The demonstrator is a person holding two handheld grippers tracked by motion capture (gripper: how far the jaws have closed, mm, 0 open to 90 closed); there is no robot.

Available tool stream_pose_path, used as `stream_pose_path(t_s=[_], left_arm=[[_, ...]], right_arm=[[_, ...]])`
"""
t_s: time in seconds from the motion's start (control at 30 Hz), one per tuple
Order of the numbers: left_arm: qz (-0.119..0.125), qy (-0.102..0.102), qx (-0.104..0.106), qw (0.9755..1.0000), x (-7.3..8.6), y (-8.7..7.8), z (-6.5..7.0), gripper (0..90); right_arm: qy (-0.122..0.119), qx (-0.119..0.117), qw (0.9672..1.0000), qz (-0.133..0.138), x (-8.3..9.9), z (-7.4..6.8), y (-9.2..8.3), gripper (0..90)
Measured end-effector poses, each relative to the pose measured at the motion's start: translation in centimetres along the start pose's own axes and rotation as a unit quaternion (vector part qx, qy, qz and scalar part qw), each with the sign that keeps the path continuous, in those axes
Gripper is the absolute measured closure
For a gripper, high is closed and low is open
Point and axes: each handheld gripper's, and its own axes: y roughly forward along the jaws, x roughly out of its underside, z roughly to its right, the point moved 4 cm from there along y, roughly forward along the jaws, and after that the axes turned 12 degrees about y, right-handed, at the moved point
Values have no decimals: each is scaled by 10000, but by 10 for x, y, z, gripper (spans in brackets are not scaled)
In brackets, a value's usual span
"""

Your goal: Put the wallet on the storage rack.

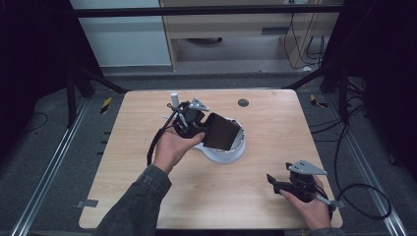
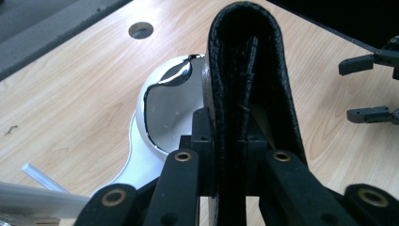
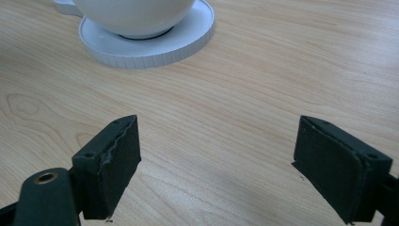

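Note:
A black folded leather pouch (image 1: 222,132) hangs tilted over a white bowl-shaped device (image 1: 227,153) near the table's middle. My left gripper (image 1: 205,130) is shut on the pouch's lower end. In the left gripper view the pouch (image 2: 244,61) stands up between the jaws of the left gripper (image 2: 230,139), and the white bowl (image 2: 171,110) with its shiny inside lies just behind. My right gripper (image 1: 274,183) rests open at the front right of the table, jaws pointing left. In its own view the right gripper (image 3: 216,169) holds nothing, with bare wood between the pads. The white bowl on its ribbed round base (image 3: 141,42) sits farther off.
A small white cylinder (image 1: 174,97) stands at the back, behind my left hand. A round hole (image 1: 243,103) sits in the tabletop (image 1: 147,196) near the far edge. A clear stick (image 2: 42,176) lies by the left gripper. Cables trail off the table's right side.

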Motion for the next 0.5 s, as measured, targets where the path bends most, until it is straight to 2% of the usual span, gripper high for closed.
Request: stream_pose_path(t_s=[0.2, 0.33, 0.5], left_arm=[[-40, -35, 29, 10000, 1, 9, 0, 804], [-54, -74, 34, 10000, 2, 16, 0, 804], [-53, -183, 51, 9998, 4, 24, -2, 802]], right_arm=[[17, -24, 10000, -50, 1, -1, 1, 153], [-68, 32, 9999, -74, 2, -1, 2, 152], [-90, 19, 9999, -118, 2, -2, 2, 152]])
